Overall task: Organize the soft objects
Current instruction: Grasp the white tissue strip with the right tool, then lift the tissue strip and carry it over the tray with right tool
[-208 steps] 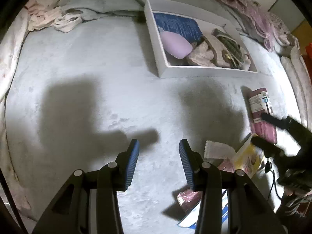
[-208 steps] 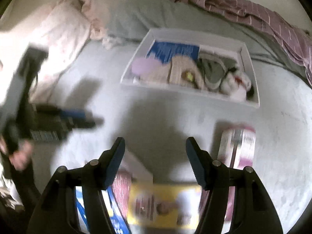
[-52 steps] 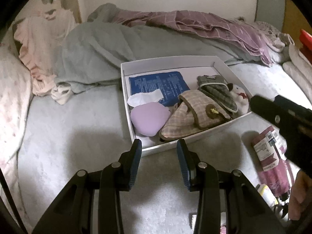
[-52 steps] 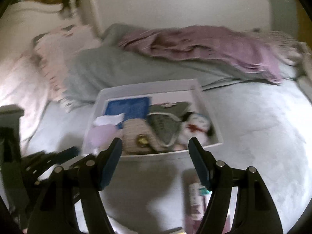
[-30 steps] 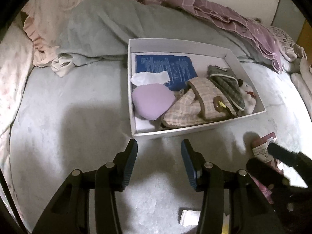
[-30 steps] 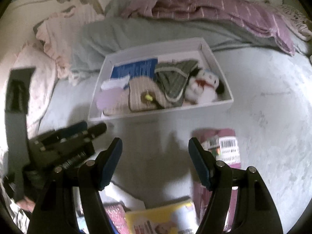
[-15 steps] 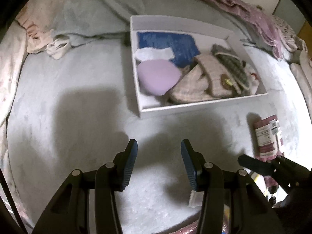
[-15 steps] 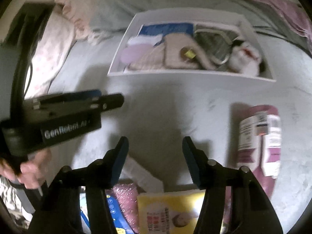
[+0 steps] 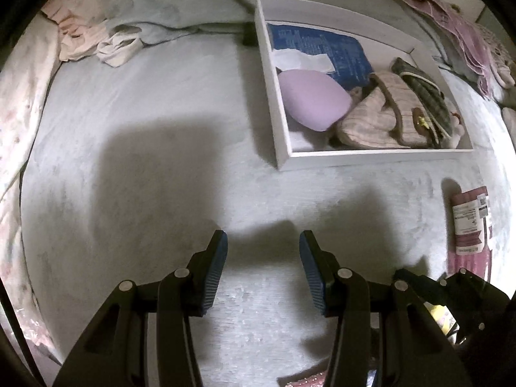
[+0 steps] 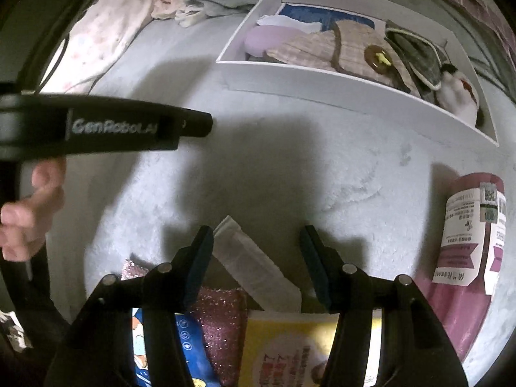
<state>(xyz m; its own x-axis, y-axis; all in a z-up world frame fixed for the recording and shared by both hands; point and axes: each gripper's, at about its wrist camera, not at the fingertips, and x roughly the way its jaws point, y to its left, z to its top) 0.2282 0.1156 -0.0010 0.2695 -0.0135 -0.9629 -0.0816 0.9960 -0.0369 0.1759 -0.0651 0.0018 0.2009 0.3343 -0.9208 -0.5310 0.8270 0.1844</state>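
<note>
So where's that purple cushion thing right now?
The purple cushion lies in the white box, at its left end, beside the beige plaid pouch.

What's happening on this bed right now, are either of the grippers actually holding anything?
Neither is. A person holds both grippers above the grey bed cover. The left gripper is open over bare cover. The right gripper has just been closing but is open too, with a white packet showing between its fingers, ungripped. The white box already holds a lilac cushion, pouches and a plush toy. A pink pack and other packets lie outside it.
</note>
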